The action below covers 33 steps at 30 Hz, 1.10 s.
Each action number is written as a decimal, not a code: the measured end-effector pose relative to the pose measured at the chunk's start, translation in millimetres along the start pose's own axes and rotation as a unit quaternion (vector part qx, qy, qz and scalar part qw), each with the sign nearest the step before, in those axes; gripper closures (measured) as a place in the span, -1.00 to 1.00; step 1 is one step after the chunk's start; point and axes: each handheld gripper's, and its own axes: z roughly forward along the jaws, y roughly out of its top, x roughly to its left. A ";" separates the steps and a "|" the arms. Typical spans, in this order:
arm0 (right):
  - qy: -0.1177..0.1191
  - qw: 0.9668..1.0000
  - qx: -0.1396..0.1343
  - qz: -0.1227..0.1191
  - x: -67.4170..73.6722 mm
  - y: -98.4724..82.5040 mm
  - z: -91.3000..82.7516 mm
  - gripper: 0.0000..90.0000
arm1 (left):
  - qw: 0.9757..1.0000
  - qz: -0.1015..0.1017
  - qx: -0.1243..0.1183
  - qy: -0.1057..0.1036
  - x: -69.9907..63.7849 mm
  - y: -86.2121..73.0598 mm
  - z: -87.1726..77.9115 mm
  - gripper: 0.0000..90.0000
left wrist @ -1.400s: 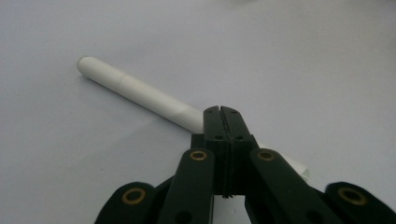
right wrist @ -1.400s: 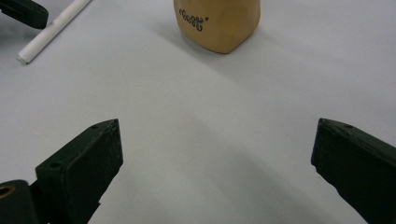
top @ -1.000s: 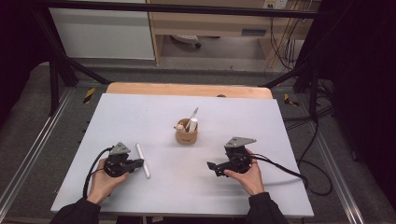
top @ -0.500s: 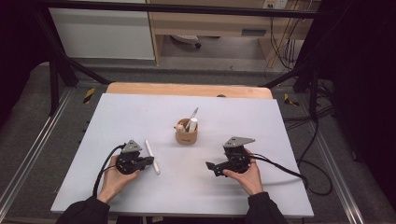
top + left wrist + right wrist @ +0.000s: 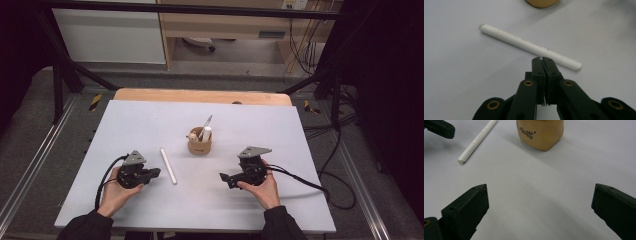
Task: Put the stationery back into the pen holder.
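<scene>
my left gripper (image 5: 155, 172) shifted right since a second ago, jaws nearly closed, just cracking open, empty, tips just short of white pen (image 5: 168, 165) lying flat on surface (image 5: 300, 150); right gripper (image 5: 223, 177) unmoved, jaws wide, empty

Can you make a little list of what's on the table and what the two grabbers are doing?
table: pale grey top
white pen: lying flat, just past the left gripper's tips
holder: tan cup with pens standing in it
left gripper: jaws shut, nothing between them, pointing at the white pen
right gripper: jaws wide open, nothing held, aimed toward the holder
</scene>
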 end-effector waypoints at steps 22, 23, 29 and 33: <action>0.003 1.000 0.002 -0.017 64.5 35.5 44.0 -0.79 | 0.999 0.013 0.003 0.039 20.4 -24.9 -32.0 -0.47; 0.002 1.000 0.001 -0.018 68.8 37.0 46.9 -0.77 | 0.999 0.012 0.005 0.039 20.7 -25.1 -31.7 -0.53; 0.001 1.000 0.005 -0.019 94.4 44.5 68.0 -0.65 | 0.999 0.004 0.005 0.045 22.2 -25.5 -30.5 -0.74; -0.008 1.000 0.009 -0.020 108.1 47.7 81.9 -0.52 | 0.999 0.003 0.006 0.044 21.9 -25.3 -29.6 -0.76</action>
